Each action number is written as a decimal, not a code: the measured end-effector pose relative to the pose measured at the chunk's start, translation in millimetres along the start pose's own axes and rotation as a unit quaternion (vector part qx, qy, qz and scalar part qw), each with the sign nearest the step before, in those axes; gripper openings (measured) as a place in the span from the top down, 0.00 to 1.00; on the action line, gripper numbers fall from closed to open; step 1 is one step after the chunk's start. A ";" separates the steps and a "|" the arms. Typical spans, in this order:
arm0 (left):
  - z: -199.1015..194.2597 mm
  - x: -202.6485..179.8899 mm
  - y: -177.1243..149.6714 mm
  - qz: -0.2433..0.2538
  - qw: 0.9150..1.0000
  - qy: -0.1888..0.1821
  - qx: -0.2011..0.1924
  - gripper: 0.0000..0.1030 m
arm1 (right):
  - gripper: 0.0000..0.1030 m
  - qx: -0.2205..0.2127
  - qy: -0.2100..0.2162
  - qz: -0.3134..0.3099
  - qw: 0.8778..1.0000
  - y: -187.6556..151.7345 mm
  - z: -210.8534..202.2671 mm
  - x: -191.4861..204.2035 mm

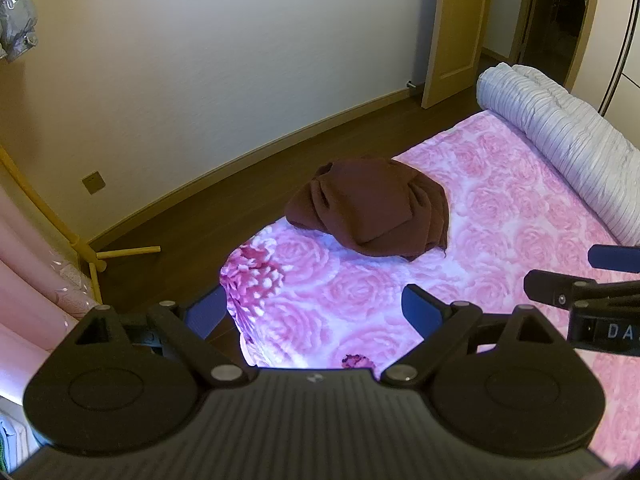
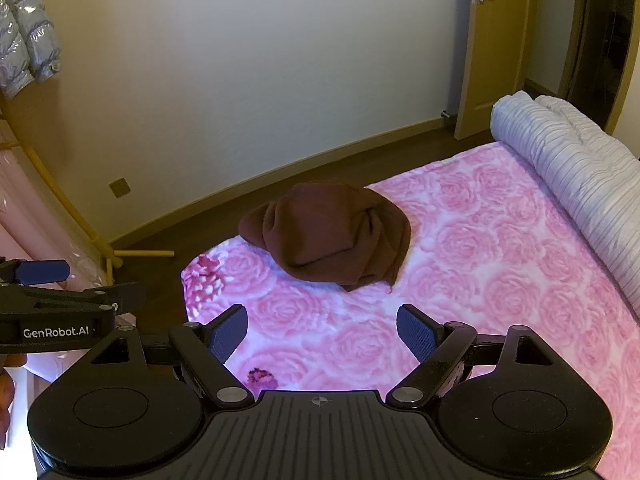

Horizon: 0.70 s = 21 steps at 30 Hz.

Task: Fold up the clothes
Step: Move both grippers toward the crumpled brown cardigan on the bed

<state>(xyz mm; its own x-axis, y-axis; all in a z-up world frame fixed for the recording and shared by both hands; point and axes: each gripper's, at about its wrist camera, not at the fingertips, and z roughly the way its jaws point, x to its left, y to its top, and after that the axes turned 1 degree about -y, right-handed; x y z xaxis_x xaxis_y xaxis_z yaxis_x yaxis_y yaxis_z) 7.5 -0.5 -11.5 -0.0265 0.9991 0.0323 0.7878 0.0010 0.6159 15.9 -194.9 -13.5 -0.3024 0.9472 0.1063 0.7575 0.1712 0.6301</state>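
A crumpled dark brown garment (image 1: 370,208) (image 2: 332,236) lies in a heap near the far corner of the bed (image 1: 500,216) (image 2: 500,240), which has a pink rose-patterned cover. My left gripper (image 1: 316,312) hangs open above the bed's near corner, well short of the garment, with nothing between its blue pads. My right gripper (image 2: 322,332) is open too, over the cover and short of the heap. Each gripper shows at the other view's edge: the right gripper (image 1: 592,276) in the left wrist view, the left gripper (image 2: 60,284) in the right wrist view.
A rolled grey-white striped quilt (image 1: 560,136) (image 2: 568,160) lies along the bed's right side. Dark wooden floor (image 1: 192,220) runs between bed and white wall. A yellow clothes rack (image 1: 92,256) stands at the left, with pink fabric beside it and a silver jacket (image 2: 24,40) above. An open door (image 2: 488,48) stands beyond.
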 end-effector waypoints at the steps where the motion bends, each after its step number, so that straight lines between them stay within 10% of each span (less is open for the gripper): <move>1: 0.1 -0.4 0.0 0.000 1.000 0.000 0.000 0.10 | 0.18 0.000 0.000 0.000 1.000 -0.1 0.3 -0.1; 21: 0.7 -9.1 -4.4 -0.010 1.000 0.020 0.007 0.10 | 0.18 0.005 0.023 -0.011 1.000 2.2 8.1 -9.4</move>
<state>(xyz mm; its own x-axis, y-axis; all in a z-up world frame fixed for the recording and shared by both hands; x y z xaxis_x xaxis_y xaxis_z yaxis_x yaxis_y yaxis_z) 4.7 -9.6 -15.0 -0.0663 0.9965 0.0514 0.7953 0.0217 0.6058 25.2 -201.2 -19.4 -0.3456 0.9297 0.1277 0.7556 0.1949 0.6254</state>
